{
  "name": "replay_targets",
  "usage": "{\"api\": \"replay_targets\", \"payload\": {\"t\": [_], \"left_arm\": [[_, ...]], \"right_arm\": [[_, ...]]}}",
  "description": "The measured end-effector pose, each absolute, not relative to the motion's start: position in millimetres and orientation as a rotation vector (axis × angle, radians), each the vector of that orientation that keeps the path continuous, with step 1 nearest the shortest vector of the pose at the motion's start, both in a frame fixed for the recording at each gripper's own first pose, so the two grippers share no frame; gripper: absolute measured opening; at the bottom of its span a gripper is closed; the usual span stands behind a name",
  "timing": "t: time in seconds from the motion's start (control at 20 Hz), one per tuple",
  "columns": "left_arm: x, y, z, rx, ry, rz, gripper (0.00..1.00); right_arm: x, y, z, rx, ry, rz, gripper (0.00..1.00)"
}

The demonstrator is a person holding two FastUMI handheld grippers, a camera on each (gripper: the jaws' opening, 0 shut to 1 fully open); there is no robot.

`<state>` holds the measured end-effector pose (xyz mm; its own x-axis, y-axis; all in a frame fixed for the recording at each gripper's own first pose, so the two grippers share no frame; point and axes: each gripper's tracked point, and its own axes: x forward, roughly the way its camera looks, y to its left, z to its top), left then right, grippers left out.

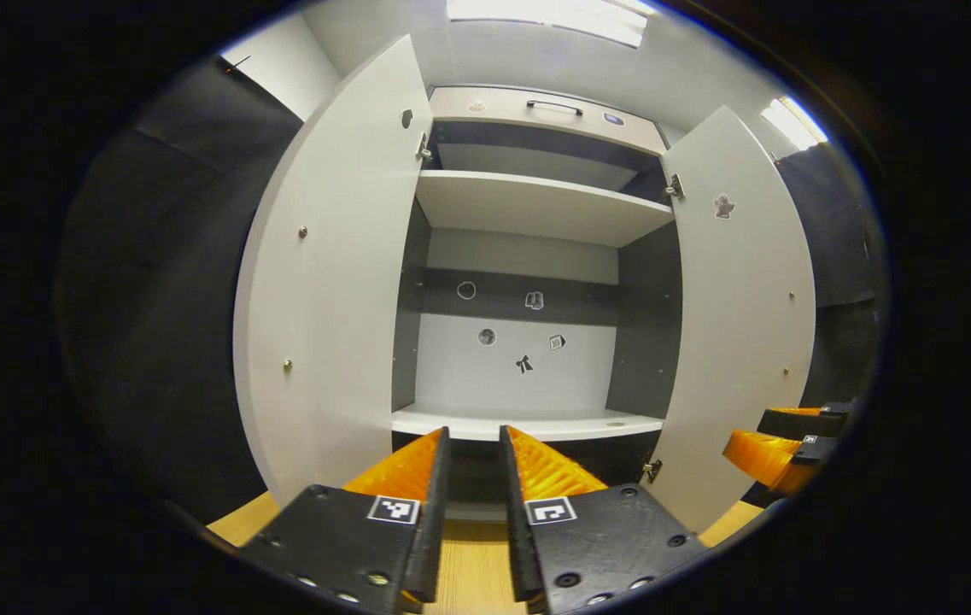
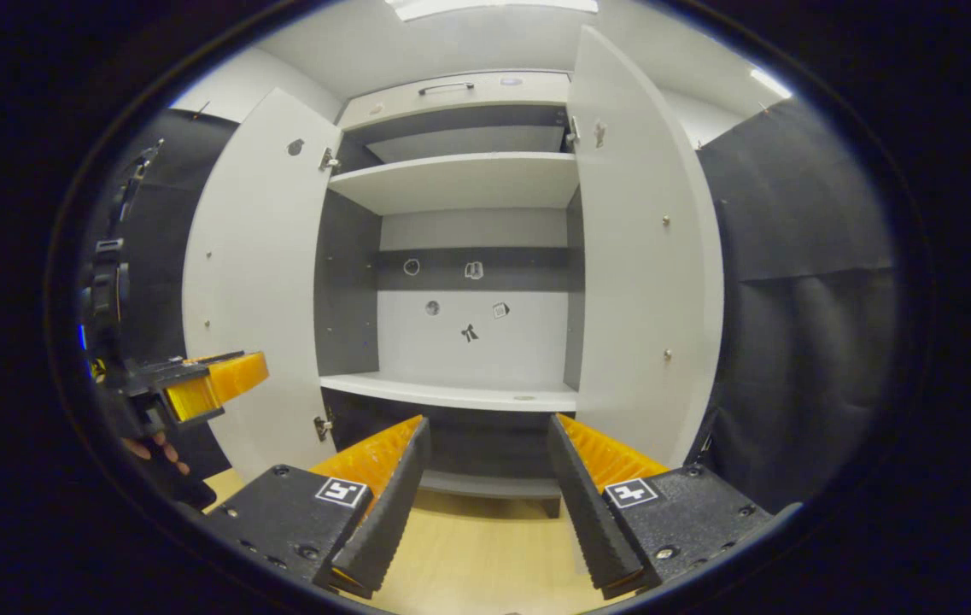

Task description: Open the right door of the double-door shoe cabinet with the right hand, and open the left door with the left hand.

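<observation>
The shoe cabinet (image 1: 528,423) stands straight ahead with both doors swung wide. Its left door (image 1: 331,273) and right door (image 1: 741,325) both stand outward, baring white shelves and a back panel with small stickers. My left gripper (image 1: 475,431) is open by a narrow gap, holds nothing, and hangs low before the cabinet's middle. The right gripper (image 1: 745,436) shows by the right door's lower edge. In the right gripper view, my right gripper (image 2: 489,418) is open and holds nothing below the bottom shelf (image 2: 451,395), between left door (image 2: 254,256) and right door (image 2: 639,256). The left gripper (image 2: 254,371) sits beside the left door.
A drawer front with a dark handle (image 1: 553,107) tops the cabinet. Light wooden floor (image 1: 472,564) lies under both grippers. Black cloth wall (image 2: 801,299) flanks the cabinet on both sides. A hand (image 2: 156,448) holds the left gripper at the far left.
</observation>
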<state>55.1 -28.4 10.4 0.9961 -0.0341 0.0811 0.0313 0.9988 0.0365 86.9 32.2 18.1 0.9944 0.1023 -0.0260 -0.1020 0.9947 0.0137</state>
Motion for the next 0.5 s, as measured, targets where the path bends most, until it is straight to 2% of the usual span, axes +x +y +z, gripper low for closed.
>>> {"api": "replay_targets", "payload": {"t": [0.05,0.15,0.2,0.25,0.5], "left_arm": [[56.0,-30.8,8.3,0.047,-0.074,-0.041,0.32],[54.1,-35.5,1.2,0.048,-0.052,-0.048,0.65],[54.7,-35.9,0.6,0.039,-0.052,-0.046,0.86],[52.7,-38.8,-0.4,0.025,-0.055,-0.058,0.96],[46.1,-37.4,5.3,0.024,-0.075,-0.048,0.94]], "right_arm": [[86.6,30.0,17.9,0.016,0.028,0.096,0.87],[84.9,27.3,18.2,0.026,0.025,0.089,0.87],[85.4,26.4,19.3,0.029,0.019,0.084,0.87],[85.7,25.0,19.8,0.03,0.015,0.08,0.87],[84.3,22.6,21.3,0.043,0.005,0.077,0.87]]}}
